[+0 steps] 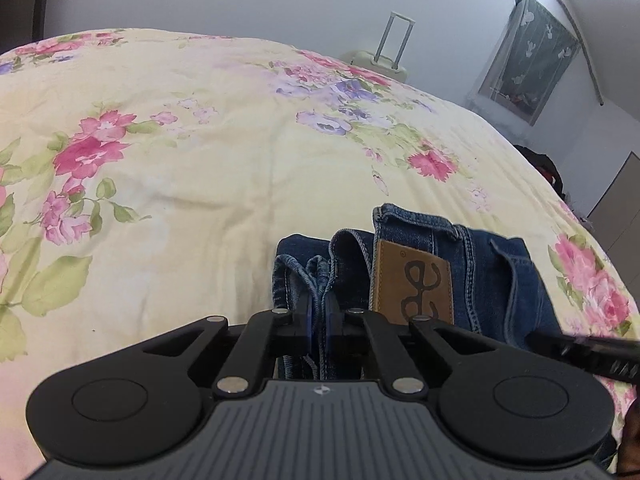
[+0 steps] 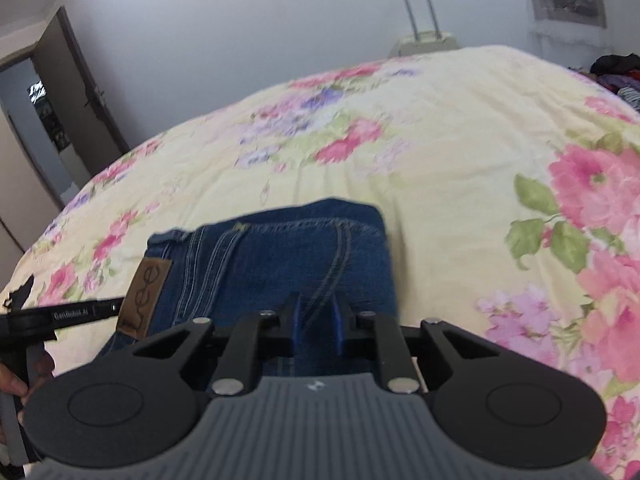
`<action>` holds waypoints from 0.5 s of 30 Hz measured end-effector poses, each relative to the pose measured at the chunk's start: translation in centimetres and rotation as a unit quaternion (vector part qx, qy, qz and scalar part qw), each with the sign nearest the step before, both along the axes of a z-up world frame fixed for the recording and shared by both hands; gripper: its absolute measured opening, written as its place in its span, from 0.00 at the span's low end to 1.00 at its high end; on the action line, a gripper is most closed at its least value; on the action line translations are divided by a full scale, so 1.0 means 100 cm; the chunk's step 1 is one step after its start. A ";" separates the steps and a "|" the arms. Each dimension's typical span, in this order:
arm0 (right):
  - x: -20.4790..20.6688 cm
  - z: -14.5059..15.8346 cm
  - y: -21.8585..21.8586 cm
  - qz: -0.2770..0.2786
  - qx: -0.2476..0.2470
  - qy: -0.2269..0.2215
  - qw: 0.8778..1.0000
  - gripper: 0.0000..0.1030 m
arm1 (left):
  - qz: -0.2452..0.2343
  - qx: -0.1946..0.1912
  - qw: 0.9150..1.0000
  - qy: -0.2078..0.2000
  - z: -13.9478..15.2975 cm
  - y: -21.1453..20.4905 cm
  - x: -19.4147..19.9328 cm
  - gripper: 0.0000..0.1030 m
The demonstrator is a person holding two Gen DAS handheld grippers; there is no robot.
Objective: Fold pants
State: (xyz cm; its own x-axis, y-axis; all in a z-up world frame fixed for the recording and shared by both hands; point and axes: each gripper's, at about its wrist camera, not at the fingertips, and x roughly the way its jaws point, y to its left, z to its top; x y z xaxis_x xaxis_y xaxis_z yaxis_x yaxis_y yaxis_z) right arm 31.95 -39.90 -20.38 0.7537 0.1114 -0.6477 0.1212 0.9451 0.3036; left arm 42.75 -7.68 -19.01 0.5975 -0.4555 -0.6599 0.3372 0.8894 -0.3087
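Note:
Blue jeans (image 1: 472,264) with a brown leather waist patch (image 1: 412,284) lie folded on the flowered bedspread (image 1: 200,160). My left gripper (image 1: 319,300) is shut on a bunched denim edge at the jeans' left side. In the right wrist view the jeans (image 2: 280,252) lie as a compact folded bundle, with the patch (image 2: 144,300) at the left. My right gripper (image 2: 316,308) stands over the bundle's near edge with a narrow gap between its blue pads and denim between them. The left gripper's arm shows at the left edge (image 2: 60,316).
The cream bedspread with pink and purple flowers spreads all round the jeans. A pale suitcase (image 1: 380,60) stands past the bed's far edge. A curtained window (image 1: 528,60) is on the right wall. A dark pile of clothes (image 2: 616,68) lies at the far right. A doorway (image 2: 48,120) is at the left.

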 end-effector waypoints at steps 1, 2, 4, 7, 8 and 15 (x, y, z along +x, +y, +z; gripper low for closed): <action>0.006 -0.007 0.008 0.023 0.001 0.018 1.000 0.12 | 0.007 -0.005 1.000 0.002 0.002 0.002 0.000 0.07; 0.010 -0.014 0.019 0.041 -0.009 0.030 0.999 0.13 | 0.017 -0.005 1.000 -0.002 0.005 0.004 -0.001 0.08; 0.010 -0.021 0.040 0.049 -0.067 0.034 0.996 0.12 | 0.029 -0.003 0.999 -0.016 0.015 0.007 -0.006 0.09; 0.009 -0.020 0.035 0.045 -0.054 0.031 0.997 0.12 | 0.013 -0.016 1.000 -0.023 0.032 0.006 -0.022 0.10; 0.007 -0.020 0.030 0.041 -0.041 0.027 0.998 0.12 | -0.001 -0.012 1.000 -0.026 0.037 0.002 -0.032 0.10; -0.047 0.020 0.010 -0.006 -0.045 -0.016 0.999 0.12 | -0.042 0.045 0.998 -0.033 0.041 -0.014 -0.094 0.10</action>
